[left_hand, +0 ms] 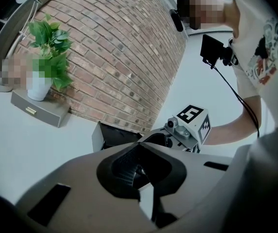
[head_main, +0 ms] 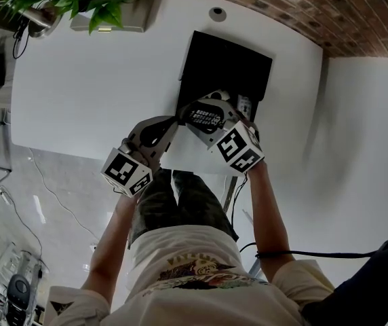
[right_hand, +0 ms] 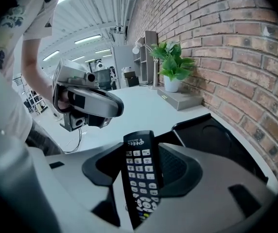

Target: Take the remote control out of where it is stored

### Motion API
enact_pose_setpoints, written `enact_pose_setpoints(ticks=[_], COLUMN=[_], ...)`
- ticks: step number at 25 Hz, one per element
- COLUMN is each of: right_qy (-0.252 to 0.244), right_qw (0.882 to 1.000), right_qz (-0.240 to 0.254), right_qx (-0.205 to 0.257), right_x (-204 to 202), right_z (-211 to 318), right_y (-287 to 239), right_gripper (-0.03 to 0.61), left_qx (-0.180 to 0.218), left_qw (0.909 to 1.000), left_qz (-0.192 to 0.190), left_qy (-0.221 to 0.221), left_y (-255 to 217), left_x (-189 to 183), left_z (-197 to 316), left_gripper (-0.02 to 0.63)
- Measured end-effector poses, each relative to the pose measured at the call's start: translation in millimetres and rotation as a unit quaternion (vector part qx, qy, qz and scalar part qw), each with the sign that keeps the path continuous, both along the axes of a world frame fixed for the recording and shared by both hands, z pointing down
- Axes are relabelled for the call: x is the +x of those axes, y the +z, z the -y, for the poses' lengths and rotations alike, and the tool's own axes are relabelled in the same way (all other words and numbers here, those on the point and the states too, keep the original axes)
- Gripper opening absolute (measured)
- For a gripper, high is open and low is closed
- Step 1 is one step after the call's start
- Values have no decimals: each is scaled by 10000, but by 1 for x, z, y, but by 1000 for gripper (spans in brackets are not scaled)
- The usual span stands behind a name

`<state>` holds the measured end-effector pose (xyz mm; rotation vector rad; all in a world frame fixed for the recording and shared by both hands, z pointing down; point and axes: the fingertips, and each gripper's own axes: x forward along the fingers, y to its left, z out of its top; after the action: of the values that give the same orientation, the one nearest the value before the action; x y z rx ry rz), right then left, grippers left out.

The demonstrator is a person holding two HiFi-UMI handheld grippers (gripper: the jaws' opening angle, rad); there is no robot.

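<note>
**A:** Where is the remote?

**B:** It's in my right gripper (right_hand: 144, 147). The jaws are clamped on the side edges of the slim black remote control with pale keys (right_hand: 140, 171), and its key face looks up at the camera. I hold it at the near edge of the open black rectangular tray (right_hand: 217, 135) on the white table top (head_main: 92, 80). The remote's lower end is cut off behind the gripper's grey body.

**A:** And your other tool?

**B:** My left gripper (left_hand: 139, 147) has its jaw tips together at the tray's near left corner. I cannot tell whether they nip the rim, because the gripper's body covers that spot.

**A:** What about the inside of the tray?

**B:** It is too dark to make out. In the head view my right gripper hides its front part.
</note>
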<state>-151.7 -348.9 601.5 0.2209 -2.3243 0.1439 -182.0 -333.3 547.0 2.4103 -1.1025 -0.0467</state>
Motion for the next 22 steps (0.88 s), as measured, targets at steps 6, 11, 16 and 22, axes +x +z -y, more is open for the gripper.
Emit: enact_pose_setpoints(ticks=[6, 11, 16, 22], right_qy=[246, 418, 655, 856], right_qw=[9997, 9989, 9973, 9949], right_qz=[74, 154, 246, 438], right_qx=[-12, 150, 200, 299], right_x=[7, 12, 16, 19], right_z=[4, 9, 12, 14], right_y=[-8, -18, -26, -39], right_gripper=[219, 216, 213, 210], left_qx=[83, 172, 232, 323], left_qw=[10000, 9998, 9995, 9992], left_qz=[-8, 15, 60, 54], left_qy=[41, 108, 187, 227], left_y=[-10, -19, -28, -39], left_x=[1, 4, 7, 9], left_z=[5, 8, 9, 10], left_gripper=[3, 3, 3, 3])
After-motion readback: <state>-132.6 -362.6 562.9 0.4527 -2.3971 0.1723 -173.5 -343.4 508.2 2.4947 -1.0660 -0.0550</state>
